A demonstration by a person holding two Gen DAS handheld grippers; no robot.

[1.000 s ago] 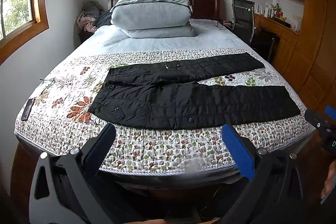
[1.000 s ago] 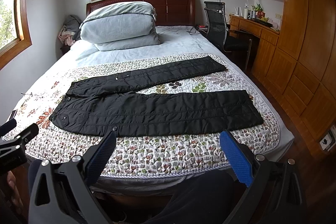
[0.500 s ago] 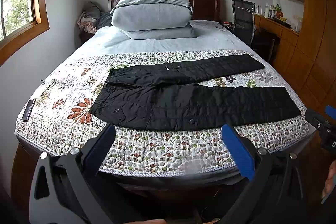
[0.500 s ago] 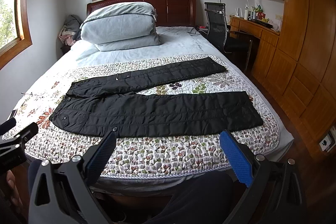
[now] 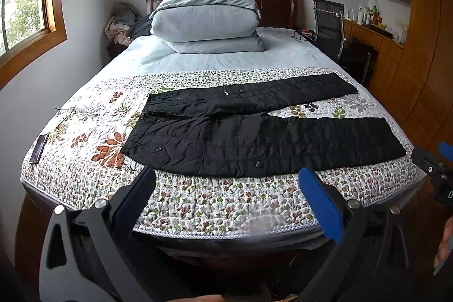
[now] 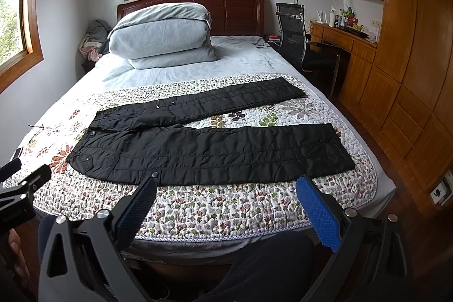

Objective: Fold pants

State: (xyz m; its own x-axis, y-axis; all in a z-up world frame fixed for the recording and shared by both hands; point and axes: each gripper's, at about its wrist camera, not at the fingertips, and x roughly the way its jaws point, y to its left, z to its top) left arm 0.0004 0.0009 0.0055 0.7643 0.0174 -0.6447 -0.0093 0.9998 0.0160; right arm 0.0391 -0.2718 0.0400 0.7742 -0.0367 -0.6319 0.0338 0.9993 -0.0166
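Black quilted pants [image 5: 254,132] [image 6: 209,143] lie flat across a floral quilt [image 5: 198,203] [image 6: 220,205] on the bed, waist to the left, legs spread apart toward the right. My left gripper [image 5: 226,180] hovers open in front of the bed's near edge, below the near leg, holding nothing. My right gripper [image 6: 226,186] is open too, just short of the near leg's lower hem, nothing between its blue pads. Each gripper shows at the edge of the other's view.
A folded grey duvet [image 5: 205,19] sits at the head of the bed. A phone [image 5: 38,149] and glasses [image 5: 65,115] lie on the quilt's left side. An office chair [image 6: 294,33], desk and wooden cabinets [image 6: 410,75] line the right.
Both grippers have risen and moved slightly forward toward the bed. The pants have not moved. Both stay open.
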